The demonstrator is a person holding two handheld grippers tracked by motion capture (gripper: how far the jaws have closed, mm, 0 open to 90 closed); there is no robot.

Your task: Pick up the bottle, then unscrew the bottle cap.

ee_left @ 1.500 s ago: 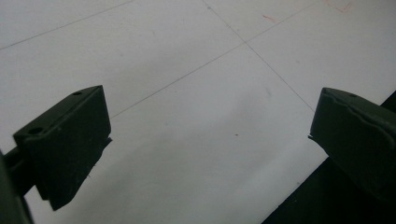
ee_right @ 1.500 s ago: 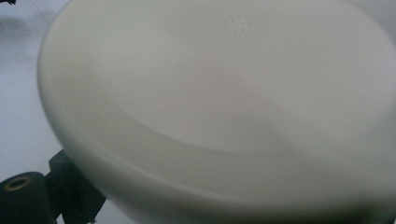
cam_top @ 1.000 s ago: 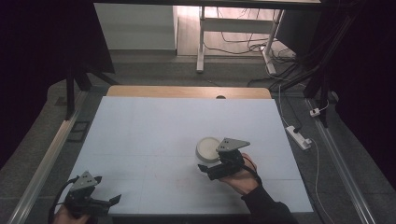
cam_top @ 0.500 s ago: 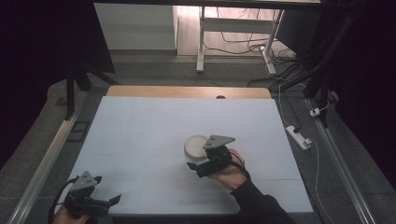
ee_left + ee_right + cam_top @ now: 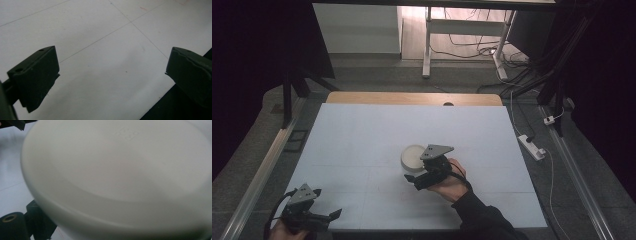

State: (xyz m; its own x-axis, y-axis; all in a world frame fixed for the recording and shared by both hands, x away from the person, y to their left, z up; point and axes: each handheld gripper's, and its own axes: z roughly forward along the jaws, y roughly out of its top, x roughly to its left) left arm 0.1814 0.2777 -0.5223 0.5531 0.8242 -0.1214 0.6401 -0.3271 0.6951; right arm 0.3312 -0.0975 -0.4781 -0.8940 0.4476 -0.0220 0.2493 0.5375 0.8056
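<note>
Right gripper (image 5: pixel 416 179) jaws hidden behind blurred white bowl (image 5: pixel 120 177), grip unclear, left gripper (image 5: pixel 112 72) jaws wide apart over white table (image 5: pixel 362 130).

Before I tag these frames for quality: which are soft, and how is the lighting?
Right gripper view: the white bowl is very close and blurred. Left gripper view: table fairly sharp, jaws slightly soft. High view: table evenly lit, surroundings dark, right gripper clear.

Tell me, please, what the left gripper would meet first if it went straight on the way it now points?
Probably just the white table top: the left gripper has its jaws wide open with bare surface between and ahead of them, though depth is hard to judge.
</note>
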